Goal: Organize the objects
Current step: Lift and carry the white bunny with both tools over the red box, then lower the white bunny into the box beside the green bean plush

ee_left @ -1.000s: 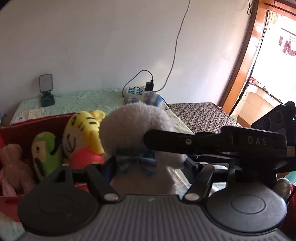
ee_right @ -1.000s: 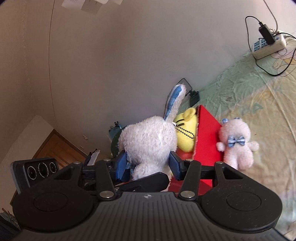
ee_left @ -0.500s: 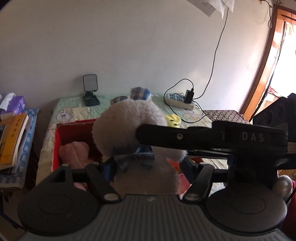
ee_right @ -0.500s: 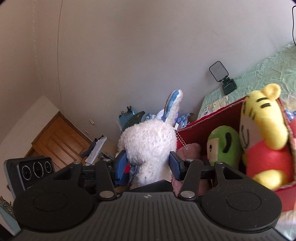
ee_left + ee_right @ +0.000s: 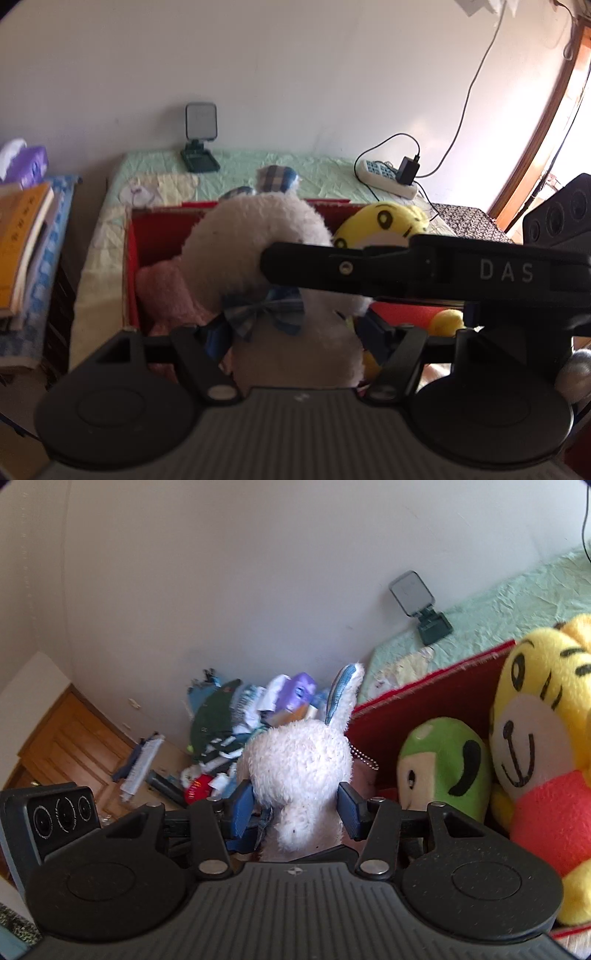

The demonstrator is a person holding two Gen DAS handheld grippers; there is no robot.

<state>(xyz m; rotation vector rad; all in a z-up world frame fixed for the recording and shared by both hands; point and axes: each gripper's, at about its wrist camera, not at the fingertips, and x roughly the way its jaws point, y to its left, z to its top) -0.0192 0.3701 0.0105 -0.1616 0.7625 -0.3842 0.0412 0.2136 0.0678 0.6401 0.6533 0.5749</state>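
Wall (image 5: 295, 66): plain white, with a black cable (image 5: 476, 70) hanging down it.
Bed (image 5: 325, 173): pale green sheet, set against the wall.
Door frame (image 5: 543, 122): brown wood, strong daylight behind it.
Wooden door (image 5: 70, 746): brown, panelled.

A green-sheeted bed (image 5: 325, 173) carries a red box (image 5: 131, 258), a phone stand (image 5: 199, 147) and a power strip (image 5: 388, 177).
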